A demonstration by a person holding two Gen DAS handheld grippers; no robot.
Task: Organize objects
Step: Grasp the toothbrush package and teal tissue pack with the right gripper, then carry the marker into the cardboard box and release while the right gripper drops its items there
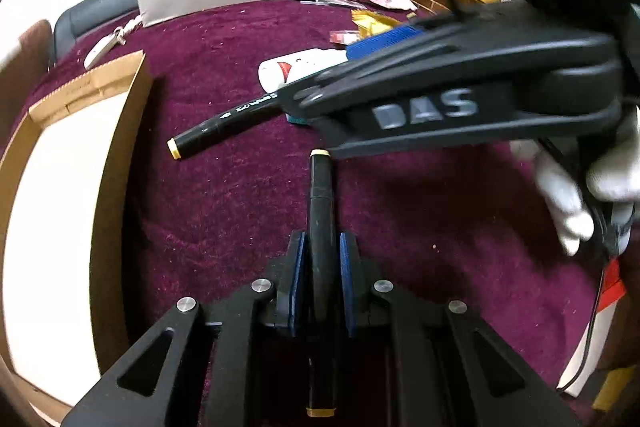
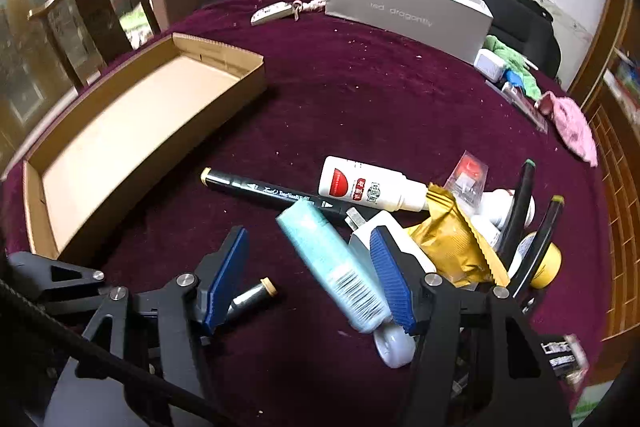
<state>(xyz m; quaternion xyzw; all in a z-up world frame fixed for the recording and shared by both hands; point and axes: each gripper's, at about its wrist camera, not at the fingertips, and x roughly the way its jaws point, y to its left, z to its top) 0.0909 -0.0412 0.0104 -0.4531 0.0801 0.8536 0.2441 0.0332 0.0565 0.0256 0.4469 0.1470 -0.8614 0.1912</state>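
My left gripper (image 1: 322,247) is shut on a black marker (image 1: 320,211) with a yellow end, pointing forward above the maroon cloth. Its tip also shows in the right wrist view (image 2: 256,293) below my right gripper. My right gripper (image 2: 310,243) is open, its jaws wide apart, above a teal tube (image 2: 332,263) that lies tilted against its right finger (image 2: 390,275). In the left wrist view the right gripper (image 1: 304,99) hovers over the pile. A second black marker (image 2: 272,193) lies on the cloth, also in the left wrist view (image 1: 224,125). An empty cardboard tray (image 2: 236,75) lies to the left.
A white bottle with a red label (image 2: 360,183), a gold packet (image 2: 452,239), a white plug, more markers (image 2: 516,207) and a yellow object are piled at the right. A grey box (image 2: 404,13) stands at the back. The tray (image 1: 132,131) is left of my left gripper.
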